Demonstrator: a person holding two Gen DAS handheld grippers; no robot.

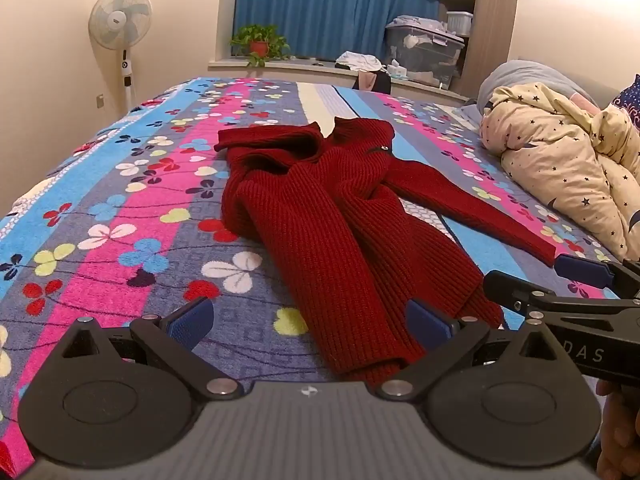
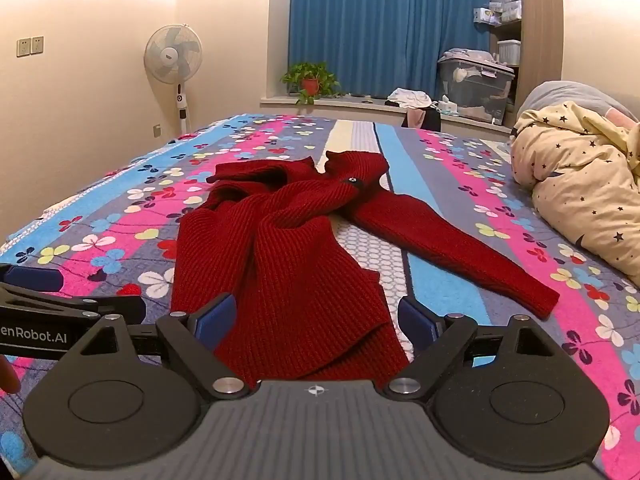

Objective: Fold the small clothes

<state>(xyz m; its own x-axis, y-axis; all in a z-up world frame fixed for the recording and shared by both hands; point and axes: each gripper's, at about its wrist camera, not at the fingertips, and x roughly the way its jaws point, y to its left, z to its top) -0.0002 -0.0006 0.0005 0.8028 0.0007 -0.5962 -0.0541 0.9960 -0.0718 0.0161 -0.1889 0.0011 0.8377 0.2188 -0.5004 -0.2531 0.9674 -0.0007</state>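
**Still pre-fold: both tongs released over the hem**

Basically nothing is folded yet. The red knit sweater [image 1: 320, 216] lies rumpled on the floral bedspread [image 1: 120, 200], collar toward 12 o'clock, hem at 6 right under my tongs. One sleeve [image 2: 460, 248] trails out toward 4 o'clock. My left gripper [image 1: 310, 322] is spread wide, nothing pinched, hem cloth lying between the pads. My right gripper [image 2: 316, 320] is likewise released over the hem. I judge this the flatten-out step. Next move calls for pinching the two hem corners, tugging toward 6 to smooth the body, then folding that sleeve in.
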